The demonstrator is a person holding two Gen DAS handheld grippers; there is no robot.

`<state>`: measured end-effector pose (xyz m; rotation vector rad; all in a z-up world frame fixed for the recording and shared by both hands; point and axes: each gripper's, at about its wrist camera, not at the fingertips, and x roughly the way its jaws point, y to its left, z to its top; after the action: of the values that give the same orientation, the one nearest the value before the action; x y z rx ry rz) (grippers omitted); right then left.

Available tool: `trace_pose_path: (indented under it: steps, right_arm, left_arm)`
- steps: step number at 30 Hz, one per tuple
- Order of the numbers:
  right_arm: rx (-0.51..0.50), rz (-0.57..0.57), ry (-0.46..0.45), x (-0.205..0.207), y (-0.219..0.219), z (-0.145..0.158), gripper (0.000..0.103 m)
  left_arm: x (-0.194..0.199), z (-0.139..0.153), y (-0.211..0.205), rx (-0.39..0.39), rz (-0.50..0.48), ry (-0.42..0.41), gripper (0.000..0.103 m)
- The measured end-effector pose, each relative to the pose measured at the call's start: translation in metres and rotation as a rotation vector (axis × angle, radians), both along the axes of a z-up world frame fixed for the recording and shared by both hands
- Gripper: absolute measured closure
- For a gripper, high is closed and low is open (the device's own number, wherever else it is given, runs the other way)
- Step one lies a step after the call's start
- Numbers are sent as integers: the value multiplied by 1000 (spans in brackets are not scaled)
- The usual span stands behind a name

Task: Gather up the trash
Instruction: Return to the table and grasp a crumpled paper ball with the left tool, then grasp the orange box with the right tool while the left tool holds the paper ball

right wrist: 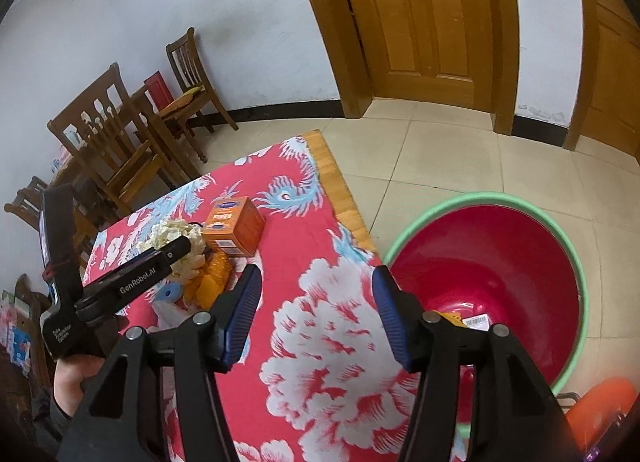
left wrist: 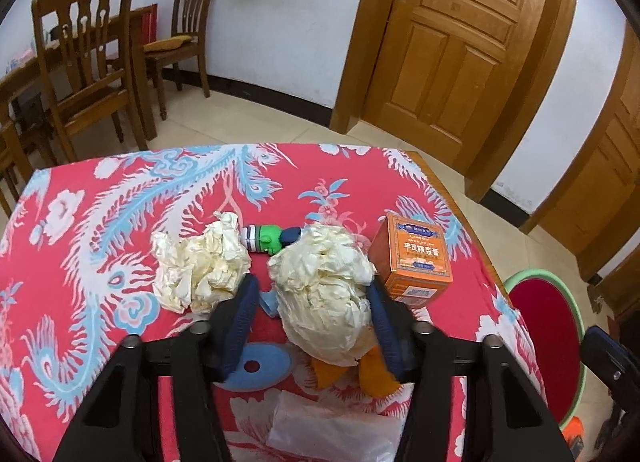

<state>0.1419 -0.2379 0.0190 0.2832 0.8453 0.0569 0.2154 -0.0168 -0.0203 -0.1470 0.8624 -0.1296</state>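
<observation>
Holds the left gripper tilted down over a table spread with a red flowered cloth, jaws apart around a crumpled ball of pale paper. Seen from the left wrist, lies just left of the orange box, that ball, close to touching the box's near corner. Touches the ball on the box side with one blue pad; leaves a clear gap on the far side, so no clamp on the paper.

Further left of the box: a second wad of crumpled paper, flat on the cloth. Between the two wads and a little behind them, level with the box's far end: a small green, white and dark bottle on its side. Nearer the camera than the box, under the gripper: orange scraps, a blue disc with a hole and a clear plastic bag.

Holds the right gripper over the cloth to the right of the box, jaws wide apart with nothing between them. Well to the right of the box, down on the tiled floor beside the table: a red basin with a green rim, with a yellow item and a barcoded scrap in its bottom. Shows part of a hand under the left gripper's handle in the right wrist view.
</observation>
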Motion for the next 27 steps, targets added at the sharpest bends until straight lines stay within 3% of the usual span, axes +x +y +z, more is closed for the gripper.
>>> trace_pose_path:
  steps: [1, 5, 17, 27]
  right_arm:
    - [-1, 5, 1, 3, 3, 0, 44]
    - [-4, 27, 2, 14, 17, -2, 41]
    - [-3, 97, 10, 51, 60, -8, 32]
    - [-77, 137, 54, 90, 102, -29, 31]
  left_arm:
    - [0, -1, 1, -11, -5, 3, 62]
    - [-2, -1, 4, -40, -9, -13, 66]
    - [-8, 28, 33, -89, 72, -94, 67]
    - [-6, 25, 50, -110, 125, -86, 67]
